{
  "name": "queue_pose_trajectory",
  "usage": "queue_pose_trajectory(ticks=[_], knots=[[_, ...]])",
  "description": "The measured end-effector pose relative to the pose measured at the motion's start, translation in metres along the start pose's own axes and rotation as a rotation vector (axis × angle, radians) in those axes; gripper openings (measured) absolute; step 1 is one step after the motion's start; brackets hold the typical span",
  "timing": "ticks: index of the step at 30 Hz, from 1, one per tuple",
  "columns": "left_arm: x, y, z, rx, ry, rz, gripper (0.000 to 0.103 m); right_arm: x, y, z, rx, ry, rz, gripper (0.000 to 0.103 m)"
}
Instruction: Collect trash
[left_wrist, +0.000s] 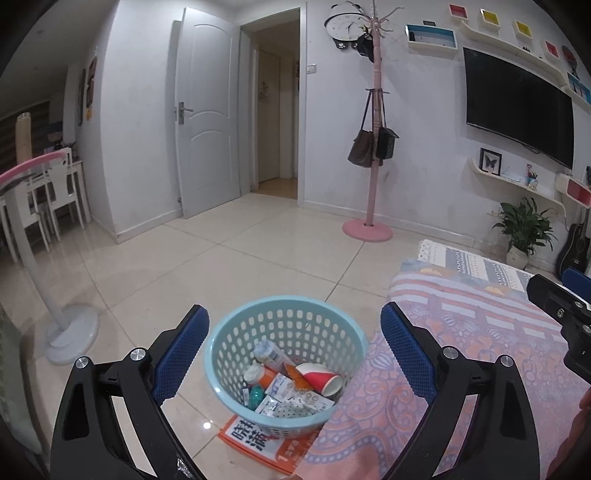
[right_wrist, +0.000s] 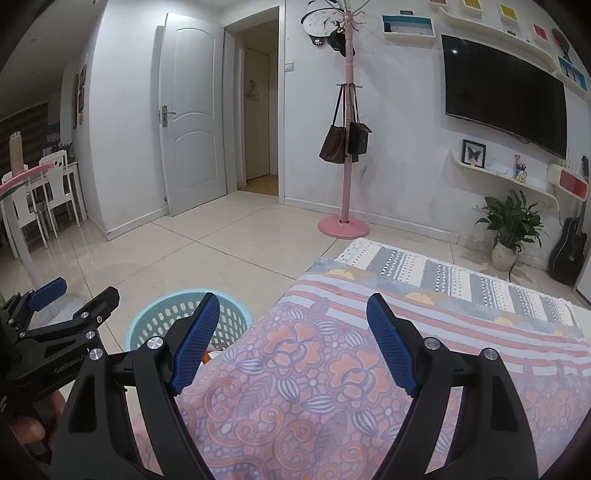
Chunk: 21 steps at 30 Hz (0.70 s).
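Two grippers, both empty. Left gripper (left_wrist: 291, 328): jaws spread wide, nothing between the pads. Right gripper (right_wrist: 291, 317): jaws also well apart, nothing held.

Basket (left_wrist: 236, 332): pale blue, perforated, round, upright on the tiled floor (left_wrist: 221, 258), mouth facing up, so no long axis of its own. It stands just beside the edge of the patterned cloth (left_wrist: 461, 332) and partly on an orange-and-white booklet (left_wrist: 255, 441).

Relation: basket lies straight ahead of and below the left gripper, framed between its fingers; from the right gripper it sits off to the left, half hidden behind the left finger. Left hand judged nearer.

Contents: red paper cup (left_wrist: 319, 378) lying on its side, mouth toward lower right; white tube (left_wrist: 271, 354) slanting upper left to lower right; packets and small bottles. No loose trash visible on cloth or floor.
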<state>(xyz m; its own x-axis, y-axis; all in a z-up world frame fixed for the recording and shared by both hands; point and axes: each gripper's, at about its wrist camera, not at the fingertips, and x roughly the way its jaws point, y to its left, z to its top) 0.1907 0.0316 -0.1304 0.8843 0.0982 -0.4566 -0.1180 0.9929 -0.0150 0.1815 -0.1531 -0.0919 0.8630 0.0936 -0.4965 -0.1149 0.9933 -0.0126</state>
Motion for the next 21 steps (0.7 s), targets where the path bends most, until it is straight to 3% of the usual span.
queue_pose_trajectory(ticks=[21], knots=[[0.004, 0.006, -0.001, -0.031, 0.041, -0.001, 0.095, 0.009, -0.006, -0.008, 0.025, 0.048, -0.010, 0.078]])
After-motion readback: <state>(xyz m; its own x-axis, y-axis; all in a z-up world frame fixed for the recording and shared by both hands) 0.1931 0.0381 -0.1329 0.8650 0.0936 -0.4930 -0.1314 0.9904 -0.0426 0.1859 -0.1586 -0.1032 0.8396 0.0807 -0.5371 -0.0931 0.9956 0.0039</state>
